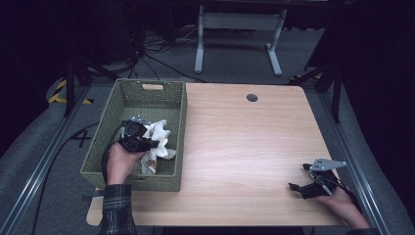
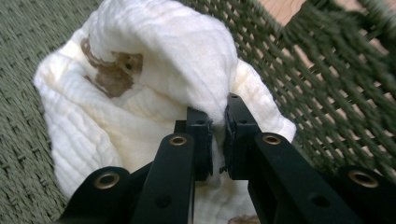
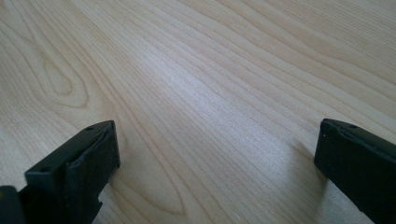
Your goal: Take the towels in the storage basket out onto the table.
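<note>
A white table frame (image 1: 240, 29) and black cables (image 1: 161, 61) occupy the floor.

No legible text, label, brand, number or sign appears in any of the three views. The cloth (image 2: 140, 93) carries only a brown printed figure without lettering, and the yellow-and-black hazard striping (image 1: 58, 90) on the floor beyond the counter's far left corner bears no characters.

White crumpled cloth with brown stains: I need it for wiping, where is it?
The white crumpled cloth lies inside the green woven basket at the table's left, pinched by the left gripper.
</note>
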A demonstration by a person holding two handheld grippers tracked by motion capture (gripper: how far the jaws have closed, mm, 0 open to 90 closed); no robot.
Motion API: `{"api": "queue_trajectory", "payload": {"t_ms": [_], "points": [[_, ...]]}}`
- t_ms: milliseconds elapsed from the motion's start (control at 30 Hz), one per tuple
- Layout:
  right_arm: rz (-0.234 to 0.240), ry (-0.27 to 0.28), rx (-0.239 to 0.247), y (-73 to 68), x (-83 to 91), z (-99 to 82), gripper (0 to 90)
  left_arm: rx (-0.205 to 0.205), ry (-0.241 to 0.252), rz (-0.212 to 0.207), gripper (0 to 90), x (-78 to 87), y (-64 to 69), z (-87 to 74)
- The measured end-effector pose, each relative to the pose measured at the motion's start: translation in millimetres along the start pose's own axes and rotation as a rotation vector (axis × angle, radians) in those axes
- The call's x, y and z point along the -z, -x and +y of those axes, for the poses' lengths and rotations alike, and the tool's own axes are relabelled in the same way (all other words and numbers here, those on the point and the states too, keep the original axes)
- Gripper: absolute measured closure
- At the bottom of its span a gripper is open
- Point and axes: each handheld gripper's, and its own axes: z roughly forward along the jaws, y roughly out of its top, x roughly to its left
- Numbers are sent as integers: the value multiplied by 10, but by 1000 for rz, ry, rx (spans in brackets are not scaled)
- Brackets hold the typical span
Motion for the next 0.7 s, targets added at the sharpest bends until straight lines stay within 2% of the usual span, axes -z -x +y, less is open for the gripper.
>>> {"api": "queue_trajectory", "payload": {"t_ms": [167,333,700], "points": [[0,0,1,1,0,0,3,25,66,-27,831,87,-7,10],[-1,1,1,2,-1,-1,3,36,130,-29,832,176,-3,20],[0,0,1,1,0,0,3,12,207,-27,841,366,46,125]]}}
